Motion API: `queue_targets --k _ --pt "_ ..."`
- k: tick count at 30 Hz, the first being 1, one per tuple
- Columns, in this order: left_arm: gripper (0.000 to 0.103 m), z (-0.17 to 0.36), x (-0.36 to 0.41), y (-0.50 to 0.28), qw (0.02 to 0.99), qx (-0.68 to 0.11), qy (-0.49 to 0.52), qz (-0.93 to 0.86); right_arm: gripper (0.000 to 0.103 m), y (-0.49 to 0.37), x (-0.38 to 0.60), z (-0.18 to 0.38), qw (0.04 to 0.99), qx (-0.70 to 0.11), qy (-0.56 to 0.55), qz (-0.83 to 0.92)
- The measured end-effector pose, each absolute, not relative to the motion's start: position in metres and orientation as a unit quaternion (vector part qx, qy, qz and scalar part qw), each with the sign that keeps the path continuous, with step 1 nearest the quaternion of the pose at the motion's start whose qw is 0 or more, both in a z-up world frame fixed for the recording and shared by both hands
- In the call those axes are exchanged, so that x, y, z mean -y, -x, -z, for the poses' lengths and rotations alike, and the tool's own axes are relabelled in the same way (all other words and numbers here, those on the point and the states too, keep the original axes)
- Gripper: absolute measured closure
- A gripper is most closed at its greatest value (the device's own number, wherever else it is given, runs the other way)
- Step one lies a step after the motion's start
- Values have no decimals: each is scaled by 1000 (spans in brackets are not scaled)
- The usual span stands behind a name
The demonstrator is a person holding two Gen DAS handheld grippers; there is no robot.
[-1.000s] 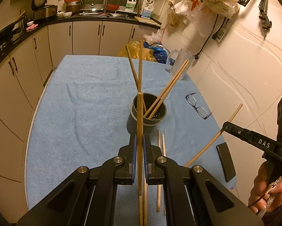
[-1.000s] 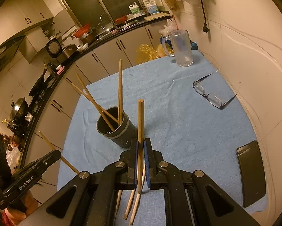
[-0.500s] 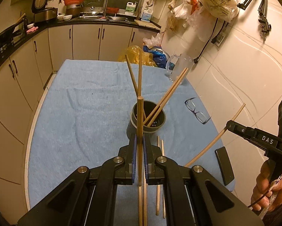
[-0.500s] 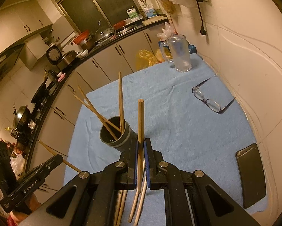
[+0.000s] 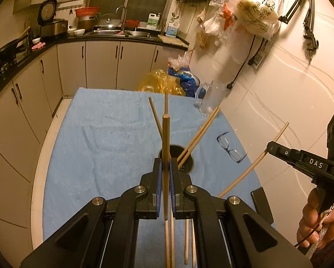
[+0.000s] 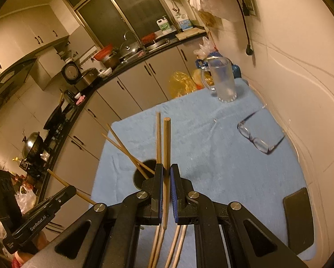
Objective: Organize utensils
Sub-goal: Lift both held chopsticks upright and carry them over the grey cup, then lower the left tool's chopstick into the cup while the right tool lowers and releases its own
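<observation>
A dark round utensil holder (image 5: 185,159) stands on the blue cloth (image 5: 100,138) with several wooden chopsticks leaning in it; it also shows in the right wrist view (image 6: 142,173). My left gripper (image 5: 164,167) is shut on one upright chopstick (image 5: 166,138), just in front of and above the holder. My right gripper (image 6: 165,172) is shut on another chopstick (image 6: 166,143), also close above the holder. Several loose chopsticks (image 5: 188,243) lie on the cloth below the grippers. The right gripper with its chopstick shows at the right of the left wrist view (image 5: 268,150).
Glasses (image 6: 256,139) lie on the cloth to the right. A glass mug (image 6: 225,80) stands at the far right corner. A black phone (image 6: 298,216) lies near the right front edge. The wall runs along the right; kitchen cabinets (image 5: 100,64) stand behind.
Both grippers have risen and drawn closer over the holder, each still holding its chopstick. The holder now sits partly hidden behind the fingers in both views.
</observation>
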State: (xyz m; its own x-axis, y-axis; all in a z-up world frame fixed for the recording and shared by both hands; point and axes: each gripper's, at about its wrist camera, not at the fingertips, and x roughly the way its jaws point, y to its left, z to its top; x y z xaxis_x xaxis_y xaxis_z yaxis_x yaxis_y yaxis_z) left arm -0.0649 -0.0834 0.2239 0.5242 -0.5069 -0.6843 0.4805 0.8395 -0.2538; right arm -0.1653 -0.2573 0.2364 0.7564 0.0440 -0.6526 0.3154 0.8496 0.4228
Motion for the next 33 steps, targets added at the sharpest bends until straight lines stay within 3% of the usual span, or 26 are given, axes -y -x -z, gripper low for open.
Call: queue_targets --k 17,33 --pt "97 -279 97 27 887 -356 33 292 96 122 270 -278 911 -308 -267 68" --pt "97 -250 122 -6 879 -384 33 280 96 78 278 -253 900 -332 -270 77"
